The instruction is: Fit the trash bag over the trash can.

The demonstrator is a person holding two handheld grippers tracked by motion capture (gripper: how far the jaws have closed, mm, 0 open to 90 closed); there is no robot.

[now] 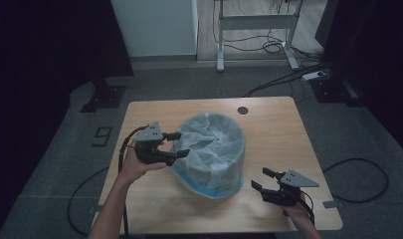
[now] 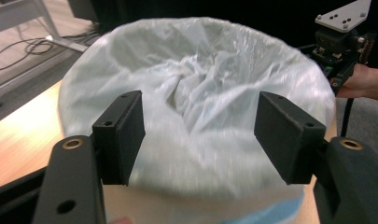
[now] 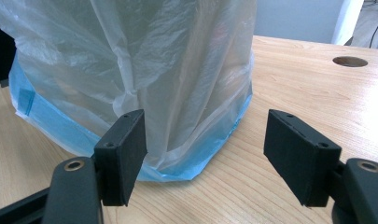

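Bin liner work is what we have in hand: a blue waste bin [image 1: 205, 186] stands at the middle of the high view, draped in a translucent white bag [image 1: 211, 144] whose skirt hangs nearly to the bin's foot.

Starting from our left gripper [image 1: 178, 145], left of centre in the high view: its jaws stand wide, nothing pinched between them, and they hover at the bag's near rim. In the left gripper view the bag's mouth [image 2: 196, 88] fills the middle of the frame, its plastic sagging crumpled into the hollow. Our right gripper [image 1: 262, 179], lower right in the high view, is also spread wide and holds nothing; in the right gripper view the bag's folds [image 3: 177, 84] hang just ahead of the left jaw, with the blue base [image 3: 46, 126] peeking out underneath.

We judge the bag already pulled over the bin and folded down outside. What seems left is tidying: smoothing the rim or pressing the liner down inside.

Counting: one bin, one bag, two grippers, one wooden table [image 1: 268, 129], one round cable hole [image 1: 243, 110] near its upper right.
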